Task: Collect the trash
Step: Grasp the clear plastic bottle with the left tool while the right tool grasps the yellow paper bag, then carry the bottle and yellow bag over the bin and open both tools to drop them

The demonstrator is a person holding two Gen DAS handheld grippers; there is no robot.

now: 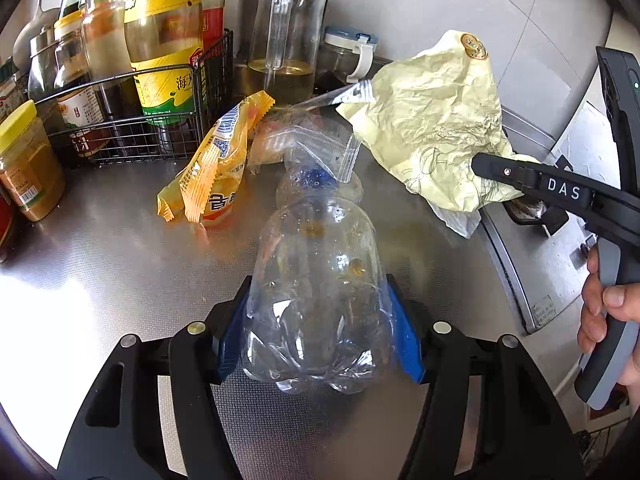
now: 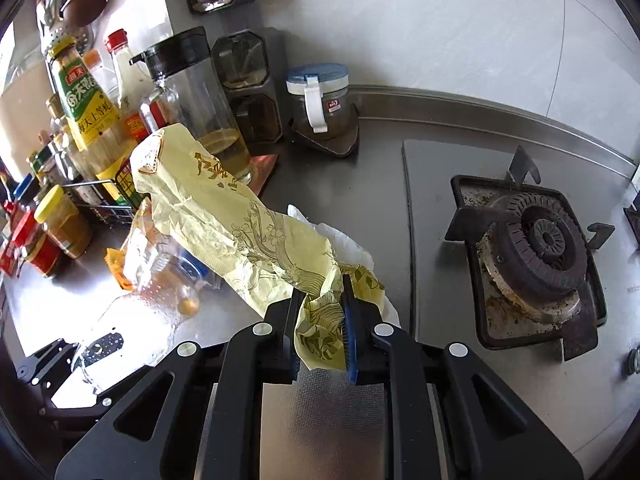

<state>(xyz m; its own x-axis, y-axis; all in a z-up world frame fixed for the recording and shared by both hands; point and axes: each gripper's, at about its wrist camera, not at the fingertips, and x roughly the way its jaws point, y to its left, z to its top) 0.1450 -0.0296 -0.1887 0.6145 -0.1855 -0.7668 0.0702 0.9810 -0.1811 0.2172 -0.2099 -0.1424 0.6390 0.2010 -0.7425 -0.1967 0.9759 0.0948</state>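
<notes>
The left claw (image 1: 316, 320) is clamped on the base end of a clear, crumpled plastic bottle (image 1: 316, 280), its blue pads pressed against both sides; the bottle lies on its side on the brushed stainless-steel desk (image 1: 120, 260) with its blue cap pointing away. The right claw (image 2: 320, 312) is closed tight on a crumpled pale-yellow printed paper wrapper (image 2: 240, 216), held off the desk, with a white tissue (image 2: 344, 240) bunched behind it. Just past the bottle's cap lie an orange plastic snack wrapper (image 1: 212, 164) and a clear plastic film (image 1: 316, 144), both on the desk. Behind them, a black wire rack (image 1: 132, 120) holds sauce bottles, beside a glass oil jug with a black lid (image 2: 200, 104) and a yellow-lidded jar (image 1: 24, 160). To the right, a soiled black gas burner (image 2: 540, 256) is set in the desk. Grey wall panels (image 2: 440, 20) back the desk.
</notes>
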